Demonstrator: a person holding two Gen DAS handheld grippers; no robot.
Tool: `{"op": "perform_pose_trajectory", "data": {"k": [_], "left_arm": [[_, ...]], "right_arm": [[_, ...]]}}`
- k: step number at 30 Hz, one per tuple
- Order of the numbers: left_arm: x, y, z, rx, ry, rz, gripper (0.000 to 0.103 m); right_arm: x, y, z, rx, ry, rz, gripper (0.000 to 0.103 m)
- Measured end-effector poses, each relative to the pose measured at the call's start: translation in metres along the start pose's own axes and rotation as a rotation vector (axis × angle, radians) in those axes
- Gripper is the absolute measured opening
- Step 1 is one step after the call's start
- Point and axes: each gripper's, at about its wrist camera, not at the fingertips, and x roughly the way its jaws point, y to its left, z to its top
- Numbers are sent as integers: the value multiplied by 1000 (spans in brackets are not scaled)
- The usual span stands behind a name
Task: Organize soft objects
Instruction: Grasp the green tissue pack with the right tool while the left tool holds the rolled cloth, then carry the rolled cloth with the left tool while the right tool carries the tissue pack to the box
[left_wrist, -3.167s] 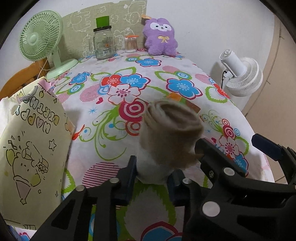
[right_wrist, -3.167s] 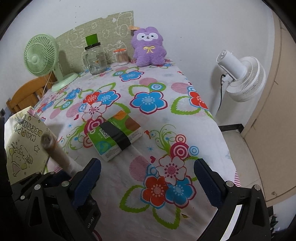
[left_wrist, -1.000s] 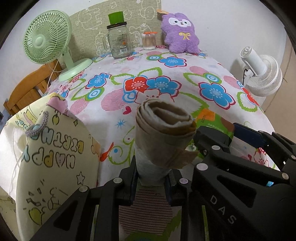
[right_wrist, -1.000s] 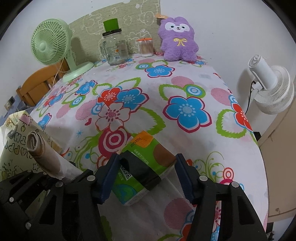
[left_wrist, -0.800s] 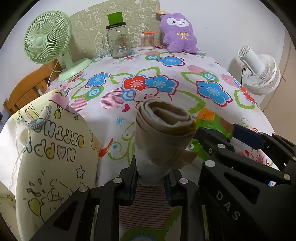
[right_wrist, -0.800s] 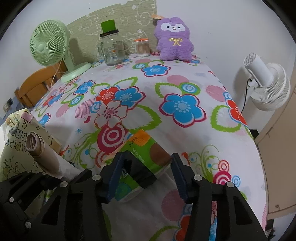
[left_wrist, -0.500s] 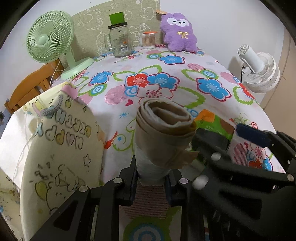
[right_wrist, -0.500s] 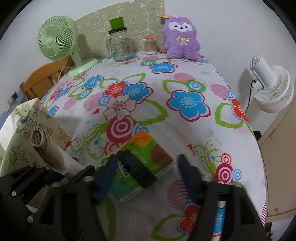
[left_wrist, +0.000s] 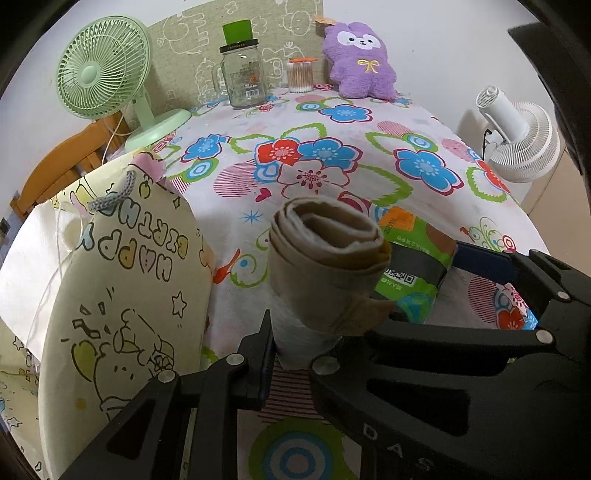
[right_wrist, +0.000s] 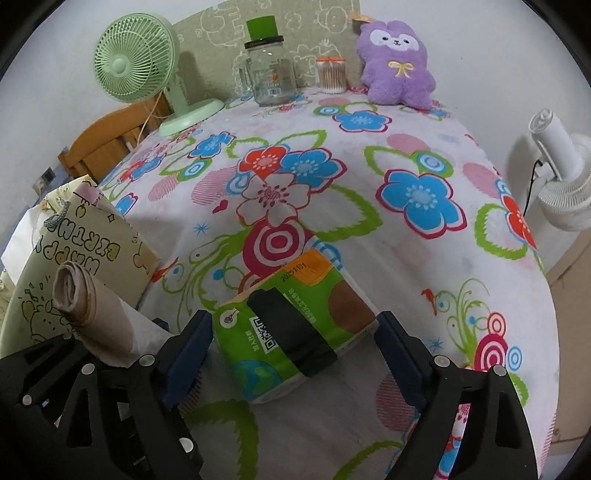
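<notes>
Lower centre, the left gripper (left_wrist: 301, 339) clamps a rolled beige cloth (left_wrist: 325, 254); the right gripper (right_wrist: 295, 339) — jaws spread — straddles a green tissue pack (right_wrist: 291, 317) on the table (right_wrist: 406, 258), gripping nothing.

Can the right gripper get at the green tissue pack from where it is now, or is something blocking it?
Probably yes. The right gripper is open with a finger on each side of the green tissue pack, and nothing lies between them. The left gripper, shut on the rolled cloth, sits off to the side.
</notes>
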Motion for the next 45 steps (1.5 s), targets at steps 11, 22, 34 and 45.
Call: {"op": "perform_pose_trajectory", "data": {"k": [11, 22, 34, 45], "left_arm": [[1, -5, 3, 12, 3, -13, 24], [1, -14, 4, 32, -4, -18, 24], [-3, -12, 1, 32, -12, -36, 24], [-22, -11, 3, 40, -51, -41, 24]], "right_arm": [[-9, -15, -5, 44, -18, -135, 86], [-7, -18, -5, 62, 1, -70, 90], [-15, -18, -8, 77, -21, -119, 78], [-41, -12, -9, 79, -65, -135, 78]]}}
